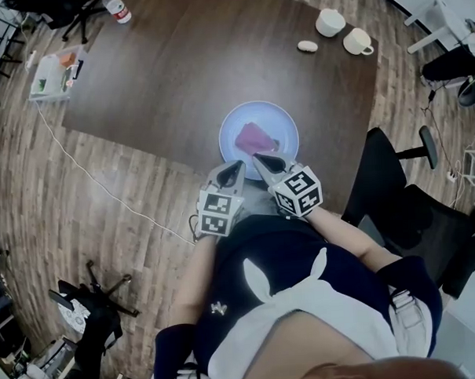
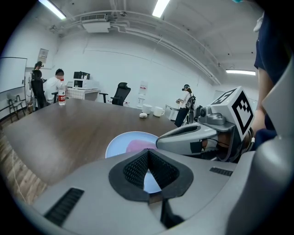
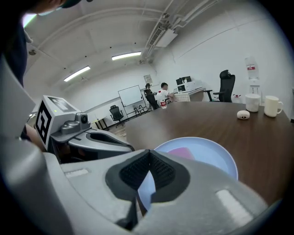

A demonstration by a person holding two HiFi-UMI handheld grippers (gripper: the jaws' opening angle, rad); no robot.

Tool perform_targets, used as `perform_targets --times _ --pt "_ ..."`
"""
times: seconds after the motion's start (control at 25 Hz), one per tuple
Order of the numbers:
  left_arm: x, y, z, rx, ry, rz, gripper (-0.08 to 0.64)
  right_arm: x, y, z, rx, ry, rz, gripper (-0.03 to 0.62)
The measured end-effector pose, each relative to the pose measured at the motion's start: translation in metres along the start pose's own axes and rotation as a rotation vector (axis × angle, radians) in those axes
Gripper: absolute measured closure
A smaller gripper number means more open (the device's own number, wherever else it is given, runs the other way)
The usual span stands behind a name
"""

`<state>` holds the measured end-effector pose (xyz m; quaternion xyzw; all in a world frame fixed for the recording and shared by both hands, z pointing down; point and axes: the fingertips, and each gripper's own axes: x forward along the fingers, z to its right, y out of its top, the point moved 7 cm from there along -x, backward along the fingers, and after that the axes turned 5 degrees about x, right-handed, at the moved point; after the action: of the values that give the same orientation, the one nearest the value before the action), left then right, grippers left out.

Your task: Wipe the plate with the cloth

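Head view: found plate (image 1: 231, 121) at tabletop's (image 1: 178, 77) near edge, pink cloth (image 1: 256, 137) lying in it, ungripped. Held left gripper (image 1: 234, 172) and right gripper (image 1: 266, 160) side by side over plate's near rim, tips close to cloth. Read both gripper views alike: jaws pressed together at tips, pinching nothing, plate and cloth beyond. Spotted two cups (image 1: 330, 22) (image 1: 357, 41) and a small white lump (image 1: 307, 46) near tabletop's far right corner.
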<state>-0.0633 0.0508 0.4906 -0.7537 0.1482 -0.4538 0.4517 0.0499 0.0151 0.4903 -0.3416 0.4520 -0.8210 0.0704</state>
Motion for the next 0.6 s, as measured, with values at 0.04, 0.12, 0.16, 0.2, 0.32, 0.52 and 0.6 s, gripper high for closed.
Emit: perform_targets --times 0.04,0.12,0.16,0.2,0.32,0.52,0.6 --pt "-0.001 -0.001 0.001 -0.003 0.0 0.002 0.555 0.0 -0.002 -0.003 -0.01 -0.004 -0.006 0.594" --pt "-0.003 -0.003 0.002 -0.01 -0.001 0.005 0.555 0.0 -0.006 -0.008 -0.025 -0.017 -0.019 0.594" --pt "-0.003 -0.004 0.002 -0.012 -0.001 0.006 0.555 0.0 -0.008 -0.01 -0.029 -0.021 -0.027 0.594" --pt "-0.004 -0.004 0.003 -0.015 -0.001 0.007 0.555 0.0 -0.01 -0.012 -0.032 -0.023 -0.032 0.594" --pt "-0.004 -0.006 0.005 -0.021 -0.002 0.01 0.555 -0.003 -0.011 -0.013 -0.032 -0.025 -0.037 0.594" --pt "-0.008 -0.008 0.008 -0.031 0.001 0.02 0.555 -0.006 -0.013 -0.011 -0.007 -0.035 -0.04 0.594" --pt "-0.01 -0.01 0.008 -0.039 0.003 0.023 0.555 -0.007 -0.015 -0.012 0.0 -0.038 -0.043 0.594"
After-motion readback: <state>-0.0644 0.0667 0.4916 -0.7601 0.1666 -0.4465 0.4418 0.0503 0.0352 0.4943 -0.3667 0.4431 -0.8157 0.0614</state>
